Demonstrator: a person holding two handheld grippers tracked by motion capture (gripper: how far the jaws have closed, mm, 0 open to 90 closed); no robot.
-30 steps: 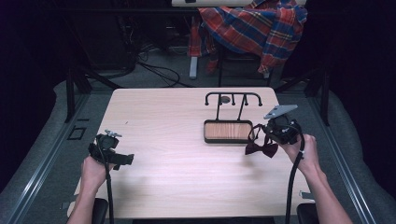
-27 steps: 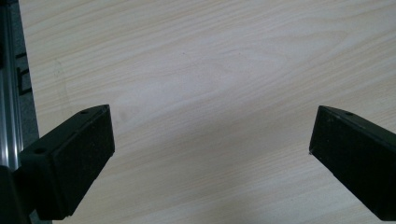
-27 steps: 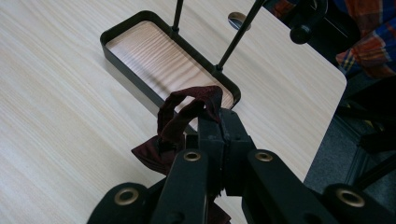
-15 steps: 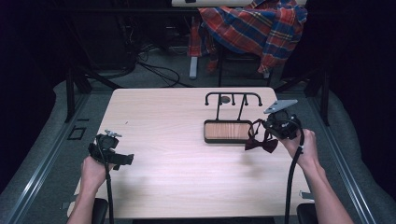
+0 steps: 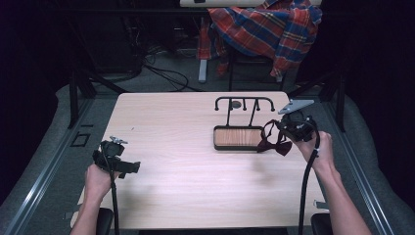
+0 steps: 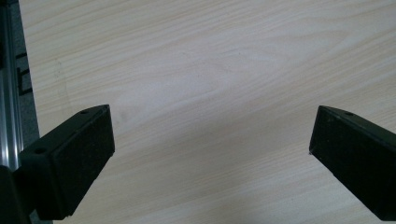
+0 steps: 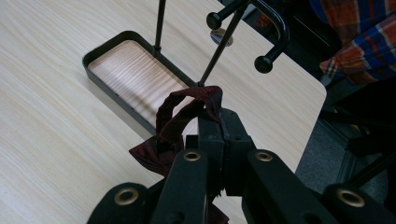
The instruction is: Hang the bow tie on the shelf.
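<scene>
Holding a dark red bow tie (image 5: 274,142) by its neck strap, the right hand-held gripper (image 5: 288,128) hangs just above the table (image 5: 171,127), beside the right end of a small black stand (image 5: 243,104). In the right gripper view the jaws are pressed fully together on the strap loop (image 7: 187,109), with the bow itself (image 7: 149,156) dangling below and to the left of the jaws. The stand consists of a wood-lined tray (image 7: 126,70), two thin uprights and a crossbar ending in knobbed hooks (image 7: 264,63); the bow tie is near the tray's right corner, and whether it brushes the rim cannot be told. The left hand-held gripper (image 5: 117,164) rests low over the near left part of the table, well apart from the stand; in the left gripper view its jaws stand wide open over bare wood (image 6: 210,93), holding nothing.

Handling, as a judgement: the bow tie is light, soft and limp, so it will sag and swing from any single pinch. The strap is the sensible place to hold, since it leaves the loop open for slipping over a hook, while a pinch on the bow would crush its shape. A narrow strap may slide between flat pads, so a firm closure is needed.
</scene>
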